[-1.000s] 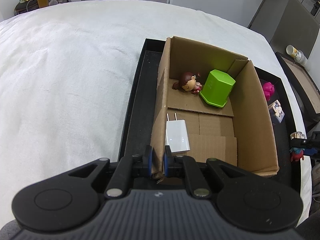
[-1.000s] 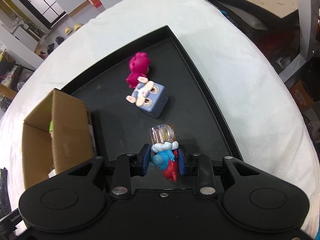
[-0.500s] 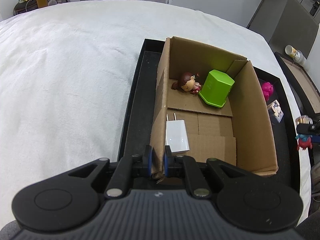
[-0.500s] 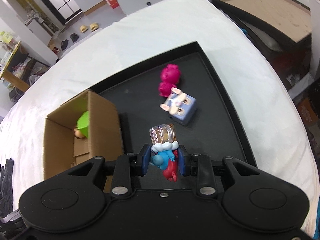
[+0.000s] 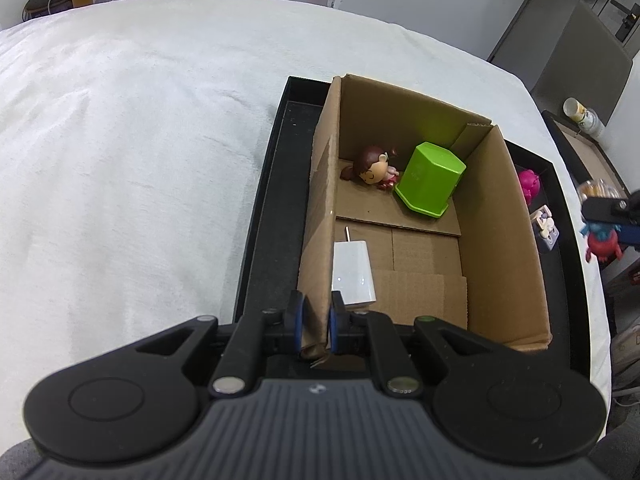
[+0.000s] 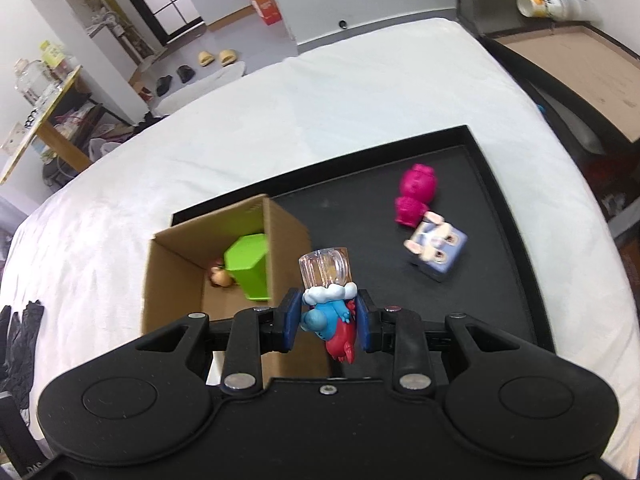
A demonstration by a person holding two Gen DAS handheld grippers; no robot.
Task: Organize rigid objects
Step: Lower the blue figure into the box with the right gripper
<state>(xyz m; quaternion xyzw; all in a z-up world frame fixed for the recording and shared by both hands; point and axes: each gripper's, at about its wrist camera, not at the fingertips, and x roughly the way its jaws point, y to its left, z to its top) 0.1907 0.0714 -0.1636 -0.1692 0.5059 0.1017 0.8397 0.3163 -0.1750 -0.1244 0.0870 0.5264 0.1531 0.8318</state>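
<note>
My left gripper (image 5: 314, 326) is shut on the near left wall of the cardboard box (image 5: 322, 208), which stands in the black tray (image 5: 272, 216). Inside the box lie a white charger (image 5: 353, 274), a green container (image 5: 430, 179) and a brown-haired doll (image 5: 372, 168). My right gripper (image 6: 327, 320) is shut on a blue and red figurine with a clear cap (image 6: 328, 292), held in the air above the tray, just right of the box (image 6: 176, 276). The same figurine (image 5: 602, 236) shows at the right edge of the left wrist view.
A pink toy (image 6: 414, 194) and a blue-grey cube with rabbit faces (image 6: 434, 252) lie on the black tray (image 6: 500, 216) to the right of the box. The tray sits on a white cloth (image 5: 140, 152). A second tray (image 6: 580, 60) stands beyond the table's right edge.
My right gripper has risen and moved left toward the box with the figurine in it; the pink toy and cube now lie farther right. The left gripper has kept still on the box wall.
</note>
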